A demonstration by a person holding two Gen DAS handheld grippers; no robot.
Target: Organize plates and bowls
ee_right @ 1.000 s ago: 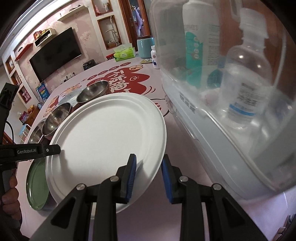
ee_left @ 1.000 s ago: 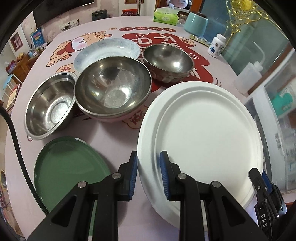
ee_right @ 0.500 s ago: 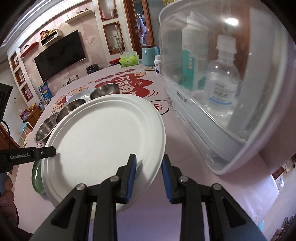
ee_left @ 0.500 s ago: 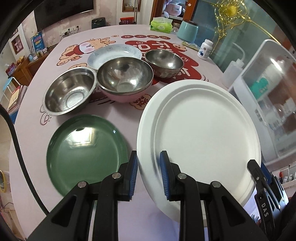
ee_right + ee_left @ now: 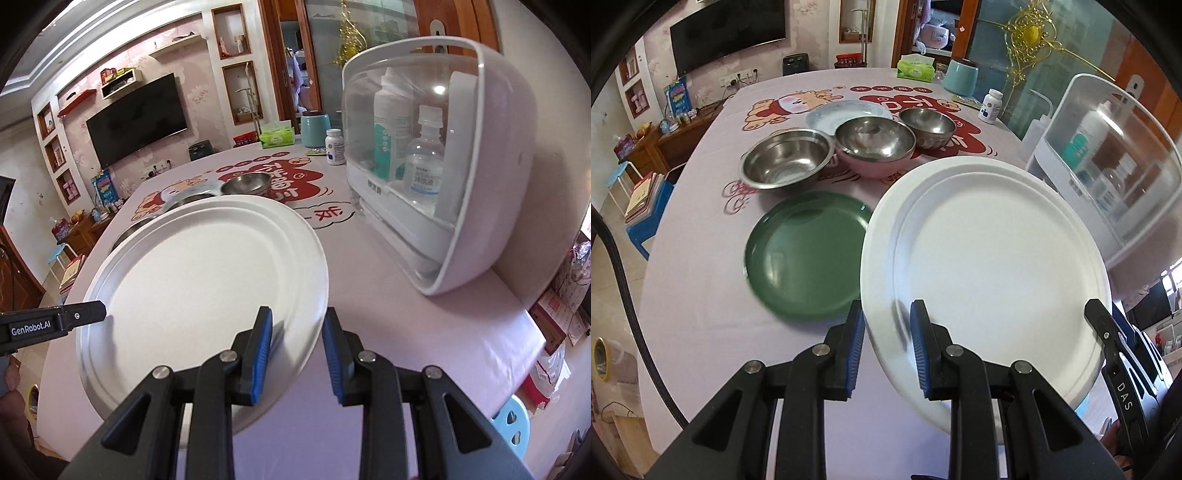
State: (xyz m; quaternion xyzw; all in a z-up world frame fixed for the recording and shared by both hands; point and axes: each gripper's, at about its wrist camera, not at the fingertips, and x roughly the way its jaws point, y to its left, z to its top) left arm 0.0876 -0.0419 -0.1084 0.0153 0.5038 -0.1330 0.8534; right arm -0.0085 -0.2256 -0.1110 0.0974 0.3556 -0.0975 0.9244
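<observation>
Left gripper: blue-padded fingers stand a moderate gap apart, astride the near-left rim of the large white round paper plate. The rim passes between the pads; whether either pad touches it cannot be told.

Right gripper: fingers likewise parted, set across the near-right rim of the same plate. Contact is not clear here either. The tip of the left gripper shows at the left edge of this view, against the plate's opposite rim.

The white plate appears raised above the surface, tilted, and overlaps the right edge of the dark green round plate, which lies flat on the pink printed cloth.

Beyond the green plate, in a row:
- wide stainless steel bowl with a flared rim, at left;
- steel bowl with a pink outer shell, at centre, touching or nearly touching the first;
- smaller steel bowl, at right.

A pale blue speckled plate lies behind the centre bowl, partly hidden by it.

At the right side of the surface stands a white storage case with a clear domed front, bottles inside. A white pill bottle, a teal canister and a green tissue pack stand at the far end.
</observation>
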